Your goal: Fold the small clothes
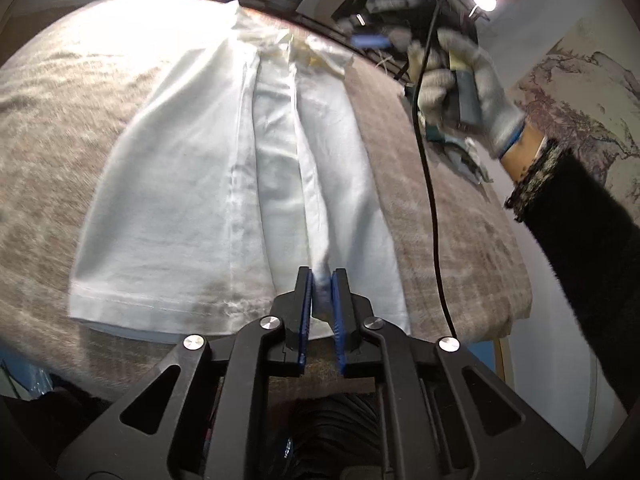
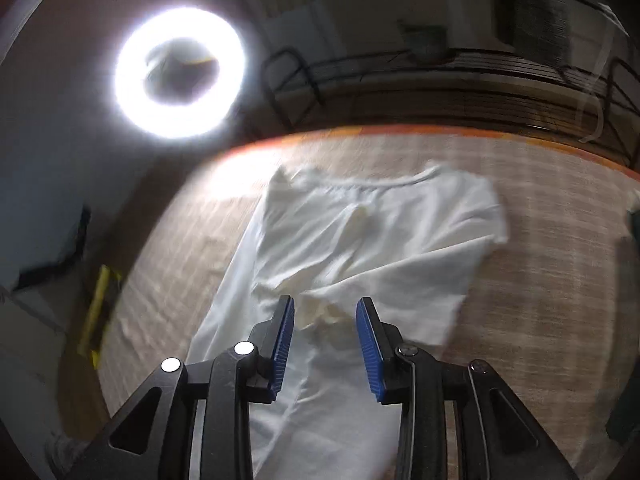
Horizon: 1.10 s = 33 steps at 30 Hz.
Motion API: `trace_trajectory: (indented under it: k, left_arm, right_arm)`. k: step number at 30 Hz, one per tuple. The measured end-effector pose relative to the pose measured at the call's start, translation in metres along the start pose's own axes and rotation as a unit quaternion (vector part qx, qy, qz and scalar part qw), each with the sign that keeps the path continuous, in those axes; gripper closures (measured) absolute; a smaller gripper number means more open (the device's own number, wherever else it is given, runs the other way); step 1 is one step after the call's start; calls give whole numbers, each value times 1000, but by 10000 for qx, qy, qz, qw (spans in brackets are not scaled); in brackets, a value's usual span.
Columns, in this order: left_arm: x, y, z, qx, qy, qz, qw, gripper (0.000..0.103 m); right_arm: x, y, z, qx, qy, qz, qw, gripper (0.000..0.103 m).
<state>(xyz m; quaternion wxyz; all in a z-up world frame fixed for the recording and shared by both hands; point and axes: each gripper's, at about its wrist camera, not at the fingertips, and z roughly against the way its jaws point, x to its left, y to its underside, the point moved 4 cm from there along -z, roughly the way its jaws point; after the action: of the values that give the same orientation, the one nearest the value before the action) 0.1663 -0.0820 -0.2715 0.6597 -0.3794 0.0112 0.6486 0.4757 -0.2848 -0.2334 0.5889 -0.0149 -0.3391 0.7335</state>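
Between left gripper (image 1: 322, 292) fingers, white shirt (image 1: 224, 184)

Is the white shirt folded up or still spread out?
Partly folded. The white shirt lies long on the tablecloth with lengthwise pleats; the left gripper pinches its hem, and the right gripper hangs open above.

The far end of the white T-shirt (image 1: 224, 168) washed out under glare in the left wrist view, its collar indistinct. The gloved right hand (image 1: 464, 80) was motion-blurred, the gripper it held mostly hidden. In the right wrist view the whole scene smeared; the shirt's near part ran behind the right gripper (image 2: 325, 340) and off the bottom edge.
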Motion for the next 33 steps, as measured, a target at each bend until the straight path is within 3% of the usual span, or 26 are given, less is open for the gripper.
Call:
trace_trajectory:
  k: [3, 9, 12, 14, 19, 25, 29, 33]
  left_arm:
    - [1, -9, 11, -184, 25, 2, 9998, 95]
    - [0, -17, 17, -261, 287, 37, 9992, 95]
    - [2, -14, 13, -231, 234, -12, 9995, 95]
    - [6, -14, 13, -235, 227, 73, 9994, 95]
    - [19, -12, 19, -313, 266, 298, 9987, 95]
    - [25, -10, 22, -310, 302, 358, 9984, 95]
    - [33, -12, 21, -284, 311, 458, 9981, 95]
    - [34, -14, 22, -296, 273, 475, 9981, 95]
  right_arm:
    - [-38, -8, 10, -151, 364, -594, 9975, 69]
    - [-69, -4, -16, 26, 381, -1228, 9917, 68]
    - [-63, 0, -38, 229, 581, -1067, 9923, 76]
    - [-54, 0, -47, 345, 710, -860, 9932, 102]
    - [-35, -15, -37, 320, 1084, -301, 9931, 103]
    - [-10, -57, -19, -103, 612, -299, 9976, 103]
    - [34, -74, -42, -97, 409, 131, 9990, 103]
    - [51, -74, -86, 198, 648, 389, 9969, 102]
